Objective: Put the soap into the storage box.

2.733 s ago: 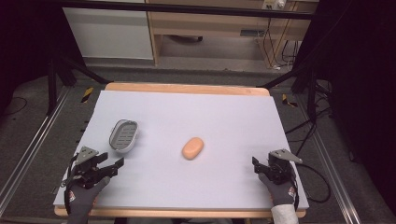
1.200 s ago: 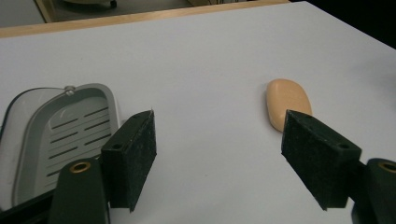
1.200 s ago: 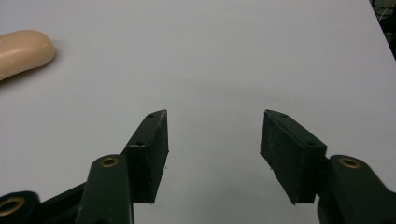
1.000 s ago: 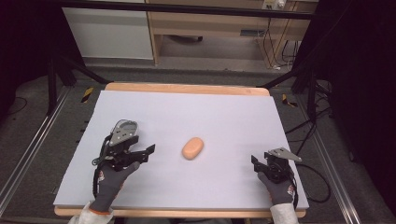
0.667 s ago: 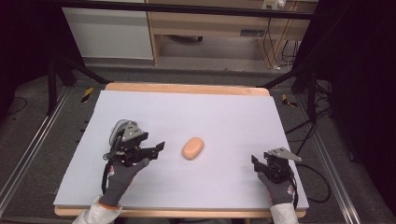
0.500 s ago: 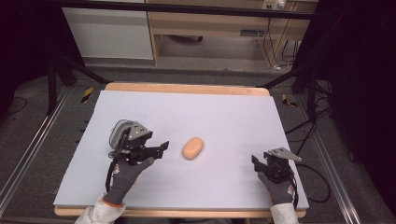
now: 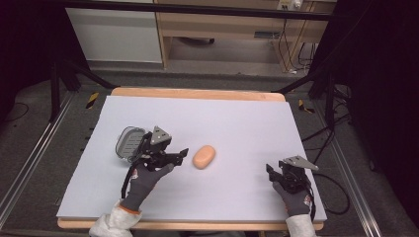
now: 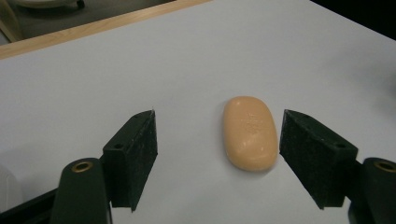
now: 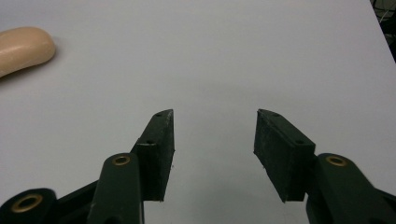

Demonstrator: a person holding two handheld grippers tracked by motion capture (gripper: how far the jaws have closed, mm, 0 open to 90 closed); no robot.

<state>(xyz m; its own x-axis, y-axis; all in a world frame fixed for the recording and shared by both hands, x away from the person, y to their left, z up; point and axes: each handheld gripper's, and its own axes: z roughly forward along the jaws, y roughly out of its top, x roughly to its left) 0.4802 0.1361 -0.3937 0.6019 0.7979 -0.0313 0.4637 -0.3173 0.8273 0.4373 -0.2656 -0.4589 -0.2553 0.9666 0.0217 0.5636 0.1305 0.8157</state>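
My left gripper (image 8: 217, 154) gapes empty around the soap bar (image 8: 249, 132), bare worktop (image 7: 237, 118) beyond; my right gripper (image 9: 212, 149) stands open, empty, well clear.

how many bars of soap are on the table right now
1. The soap bar lies near the middle of the table, just ahead of the open left gripper. Nothing looks hidden.

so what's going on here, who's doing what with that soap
A person holds a gripper in each hand over a white-covered table. The left gripper is open and aimed at the orange soap bar; in the left gripper view the soap lies flat on the table, off centre toward the right-hand jaw, not yet grasped. A grey soap dish sits just behind that hand. The right gripper is open near the table's right side, holding nothing.
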